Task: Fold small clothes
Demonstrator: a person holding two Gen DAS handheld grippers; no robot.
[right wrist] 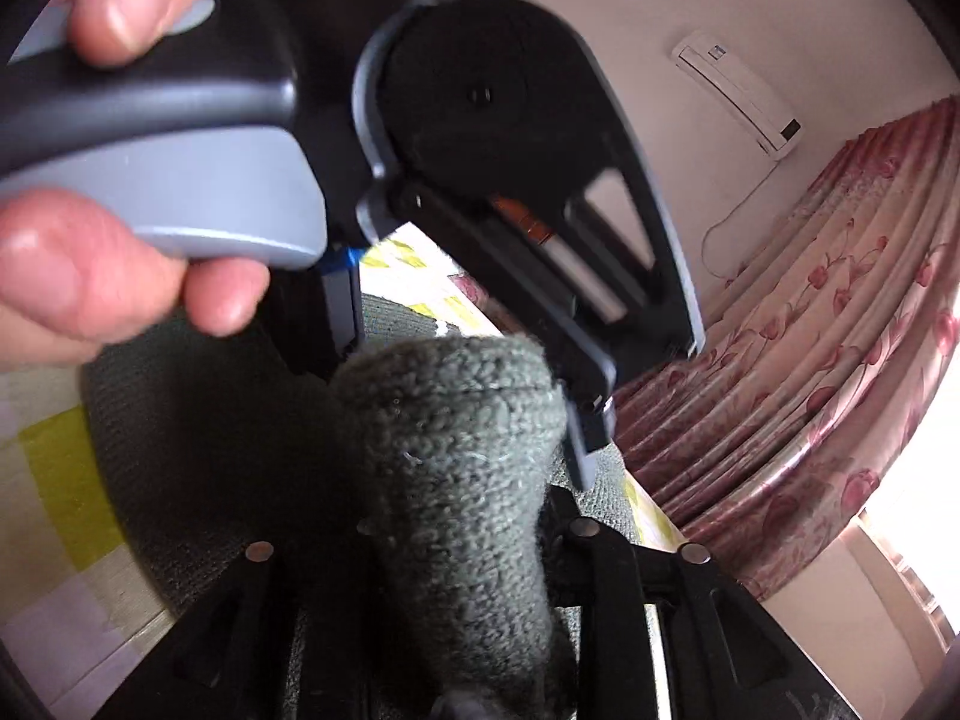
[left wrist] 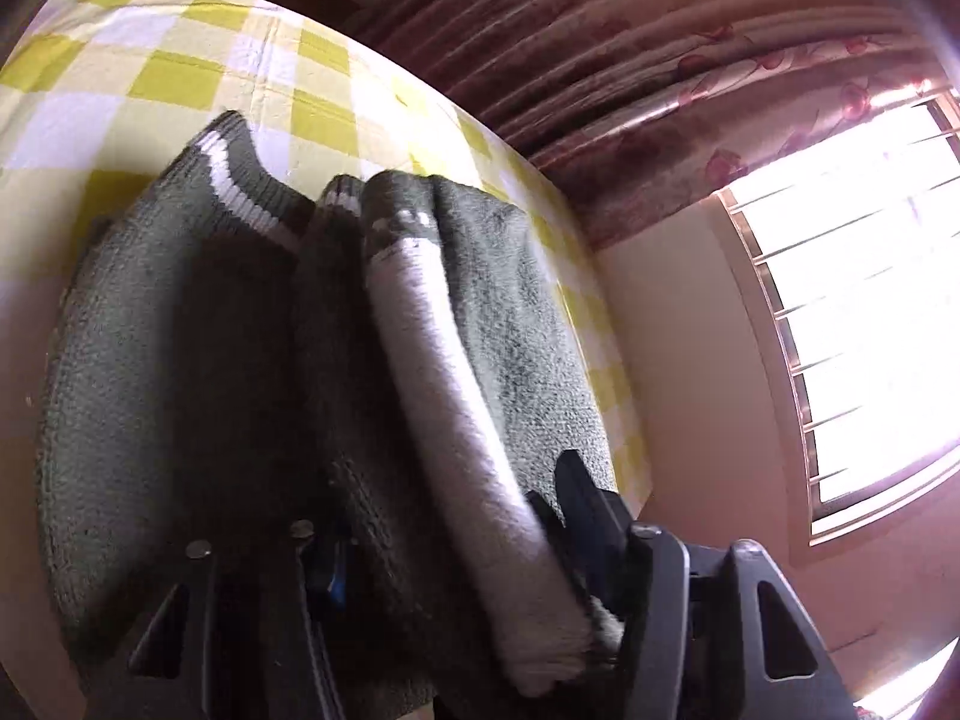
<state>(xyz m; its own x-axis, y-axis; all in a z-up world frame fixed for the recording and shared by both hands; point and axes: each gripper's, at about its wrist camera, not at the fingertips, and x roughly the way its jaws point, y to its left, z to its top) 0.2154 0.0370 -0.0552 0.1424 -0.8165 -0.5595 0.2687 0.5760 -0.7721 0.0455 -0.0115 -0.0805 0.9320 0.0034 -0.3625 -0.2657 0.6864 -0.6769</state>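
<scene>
The sweater, a grey-green knit with white stripes at the neck, lay on the checked cloth of the bed, its neck at the far end and its hem toward the camera, so its long axis ran near to far in the left wrist view. A rolled or folded part with a white band ran along that same axis, from the stripes at the far end down into the left gripper. That gripper stood partly open with the bunched knit between its fingers; the cloth filled the gap and seemed pinched, so it looked held, though the contact of the pads was mostly hidden by the wool. In the right wrist view a thick grey-green fold rose straight out of the right gripper, whose fingers stood on either side of it and appeared to clamp it. The fold ran away from that gripper toward the left gripper's body, held in a hand just beyond and above it. So both grippers had the same garment, very near each other, facing from opposite ends of the fold. The next move probably turned on laying this fold down along the sweater's long axis; the left gripper seemed nearer the white band.
</scene>
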